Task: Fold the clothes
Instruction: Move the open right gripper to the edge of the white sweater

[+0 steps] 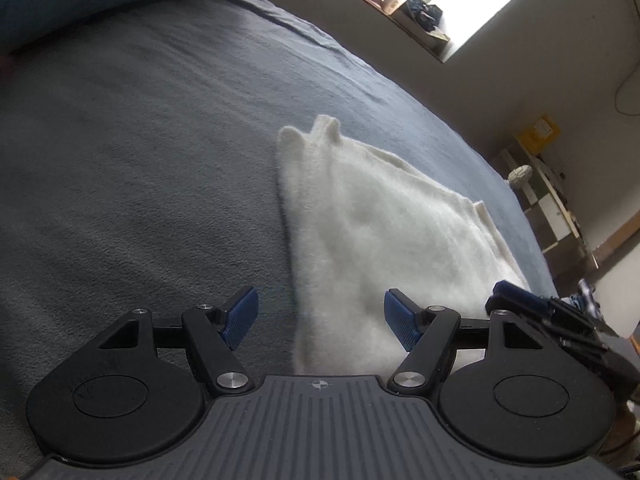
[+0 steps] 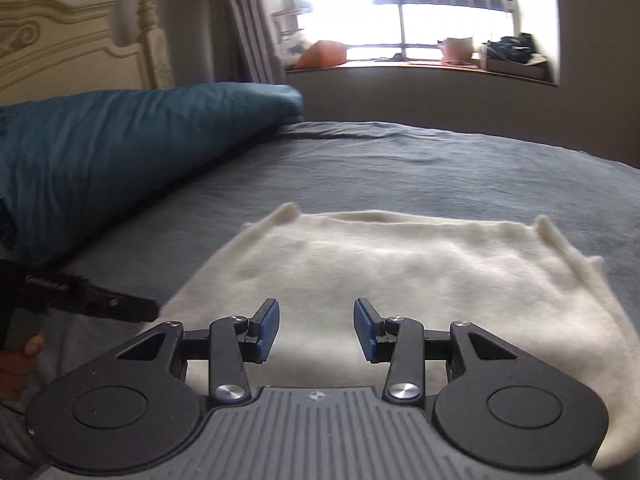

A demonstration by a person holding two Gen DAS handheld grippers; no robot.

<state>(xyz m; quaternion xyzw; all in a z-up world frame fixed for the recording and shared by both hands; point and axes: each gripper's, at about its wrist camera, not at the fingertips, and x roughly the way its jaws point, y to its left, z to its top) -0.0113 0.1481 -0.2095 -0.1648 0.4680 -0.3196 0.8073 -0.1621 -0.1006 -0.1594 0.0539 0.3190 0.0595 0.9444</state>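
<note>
— Where's the garment sitting?

— The fluffy cream-white knitted top [image 2: 400,280] lies flat on the grey-blue bedspread [image 2: 440,168], already folded down to a rough rectangle, I'd say. In the right wrist view its far edge runs straight across, with little strap-like nubs poking up at the two far corners. It rests well short of the teal pillow [image 2: 120,152] at the head of the bed, and toward the bed's near edge.

— And the tools?

— Both empty. The left gripper [image 1: 320,320] has its blue pads wide apart, hovering over the garment's left edge, where white meets grey blanket. The right gripper [image 2: 316,330] stands with its pads parted too, though less widely, directly above the near part of the cloth; nothing is pinched between them.

— Why leave it there, flat?

— Probably so the bed keeps each layer smooth; a soft knit like that slumps if lifted. The free jaws suggest a fold has been laid down and the next hold isn't taken yet.

— What next, then?

— Likely a grab at the near edge or a side, to halve it again. The thick pile may bunch — a shallow pinch could catch only the top layer.
</note>
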